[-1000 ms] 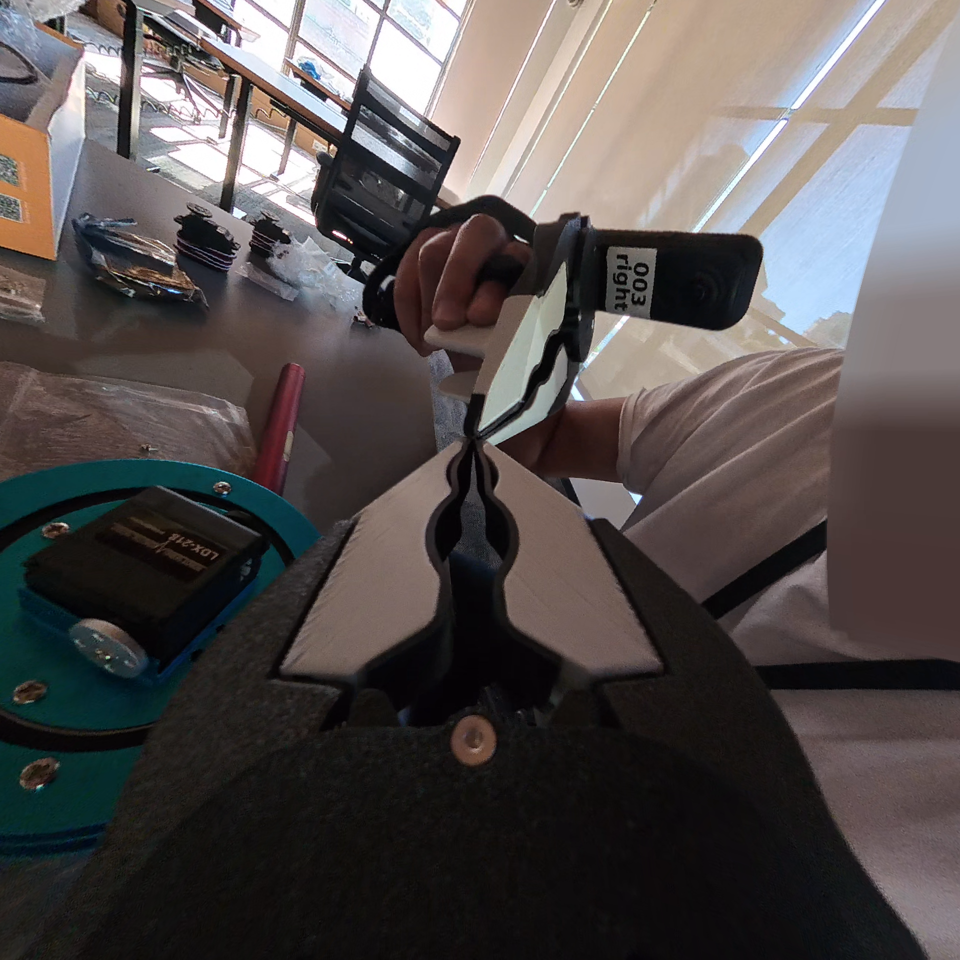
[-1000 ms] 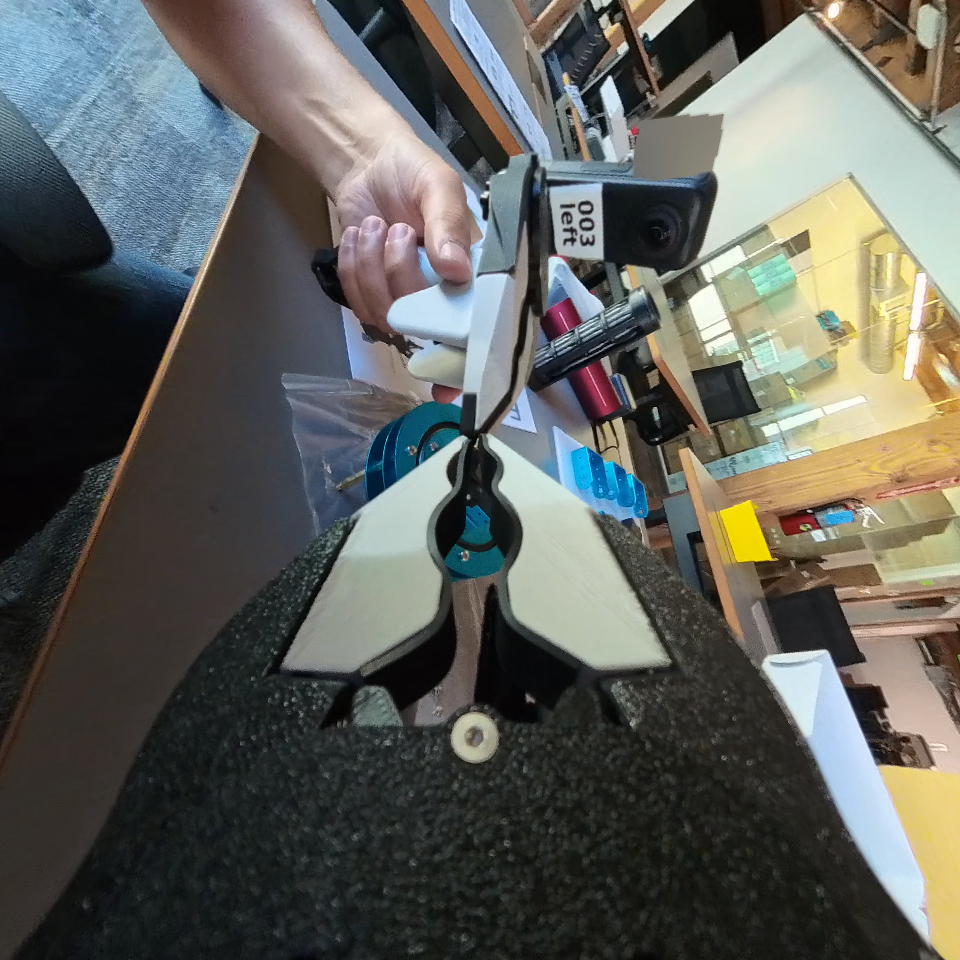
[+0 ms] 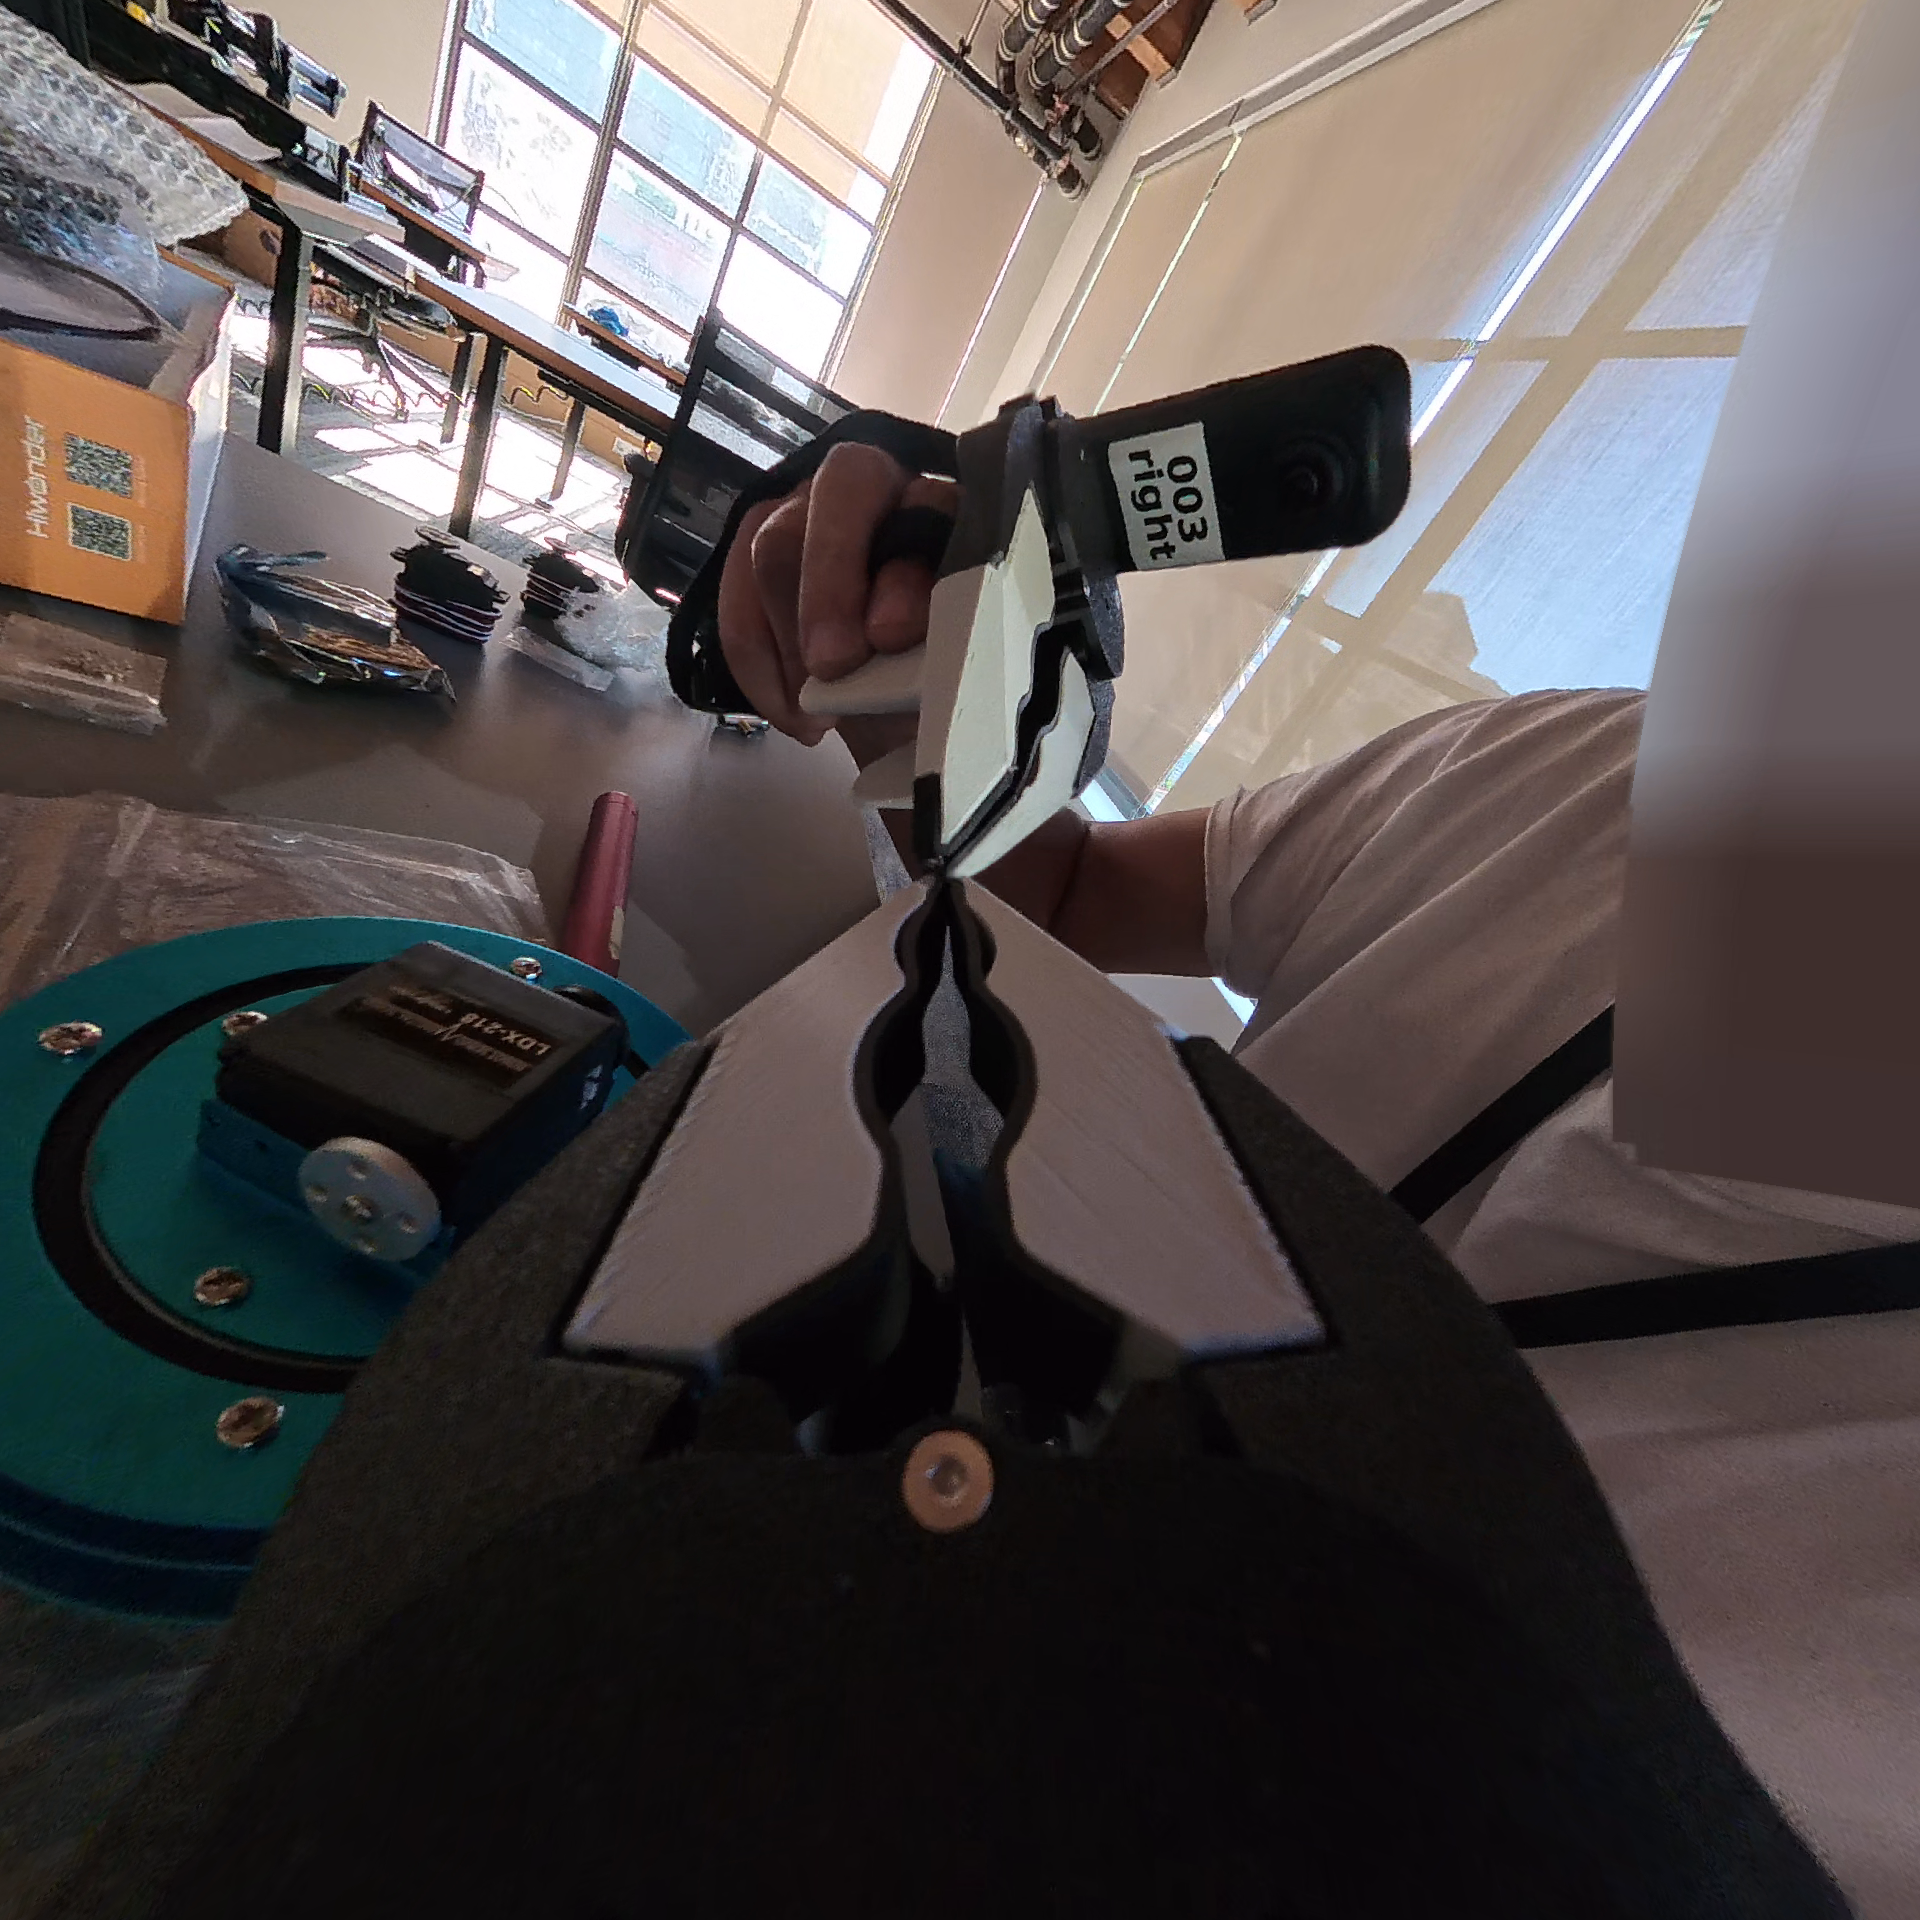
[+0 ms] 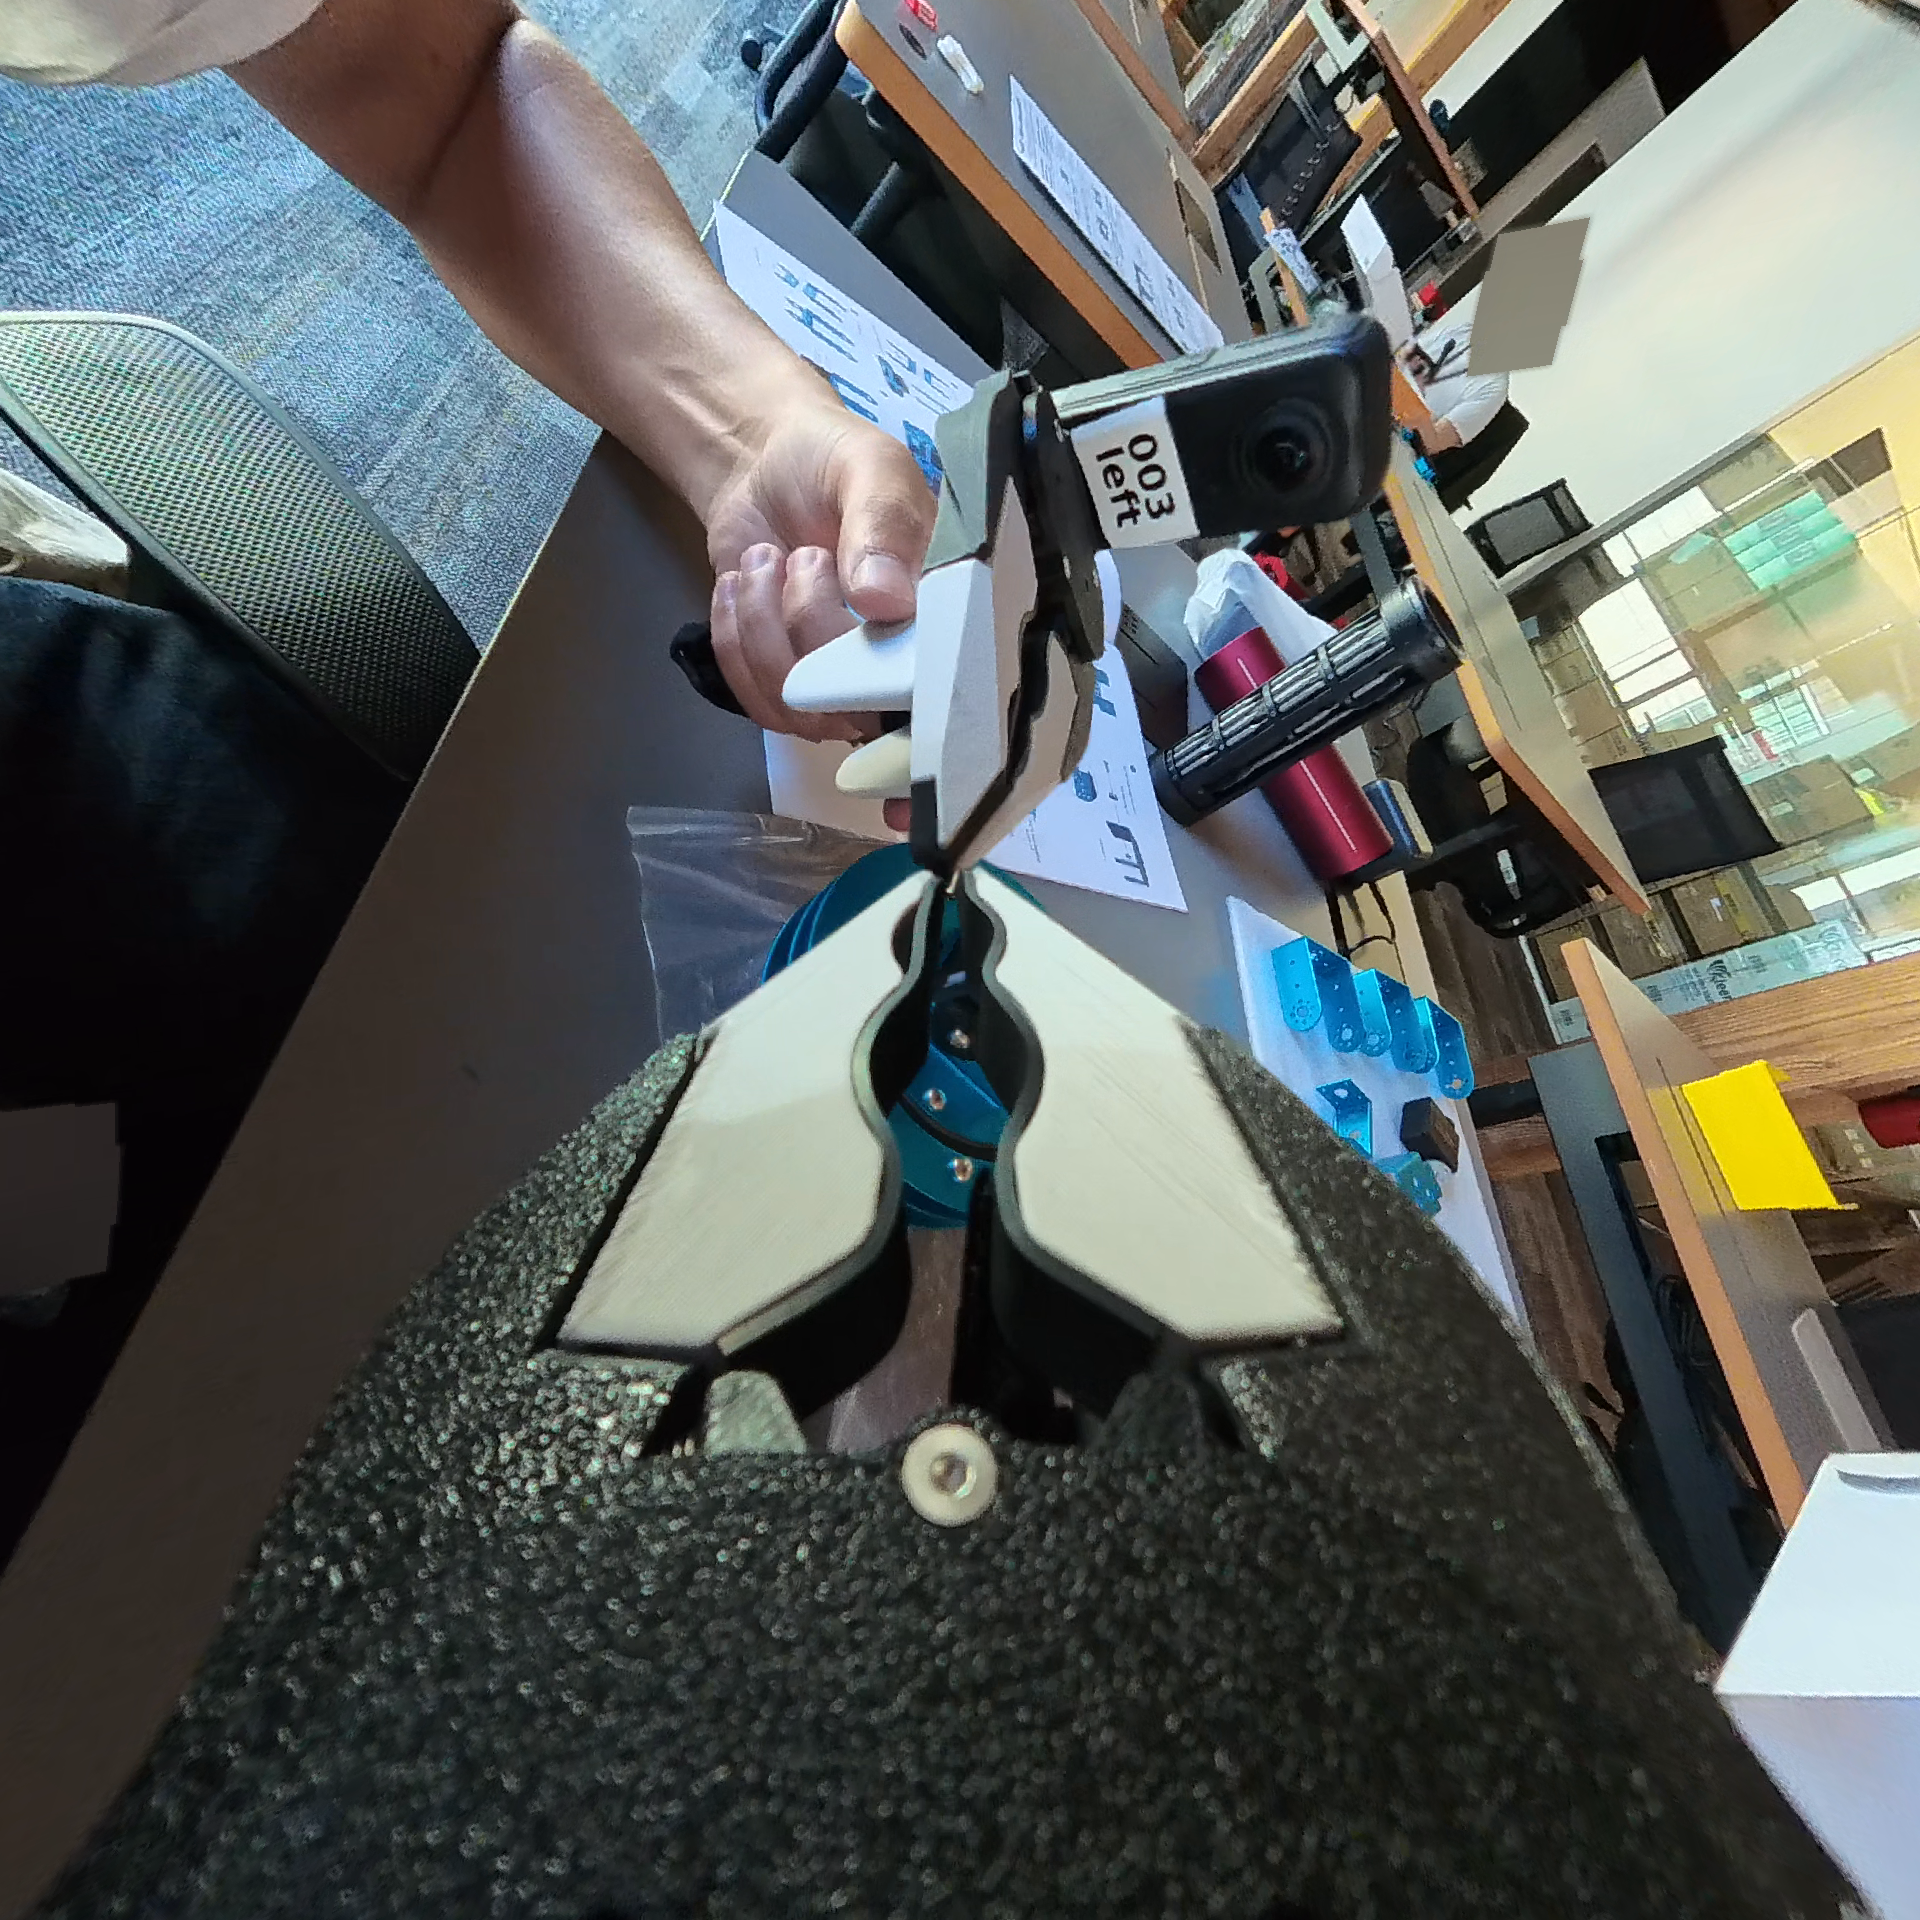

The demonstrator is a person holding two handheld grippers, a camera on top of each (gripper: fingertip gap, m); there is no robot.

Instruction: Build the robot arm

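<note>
Left wrist view: as a second before, the left gripper [image 3: 938, 902] and right gripper [image 3: 932, 854] are held closed, tip to tip, beside the teal servo base [image 3: 156, 1226].

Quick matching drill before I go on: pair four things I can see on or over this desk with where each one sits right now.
Things:
1. black servo block
2. dark red cylinder
3. orange cardboard box
4. right gripper

Places:
A. upright on the grey desk's far left
B. tip to tip with the left gripper
C. mounted on the teal round metal base
D. lying on the desk just beyond the teal base

Pairs: 1-C, 2-D, 3-A, 4-B
</note>
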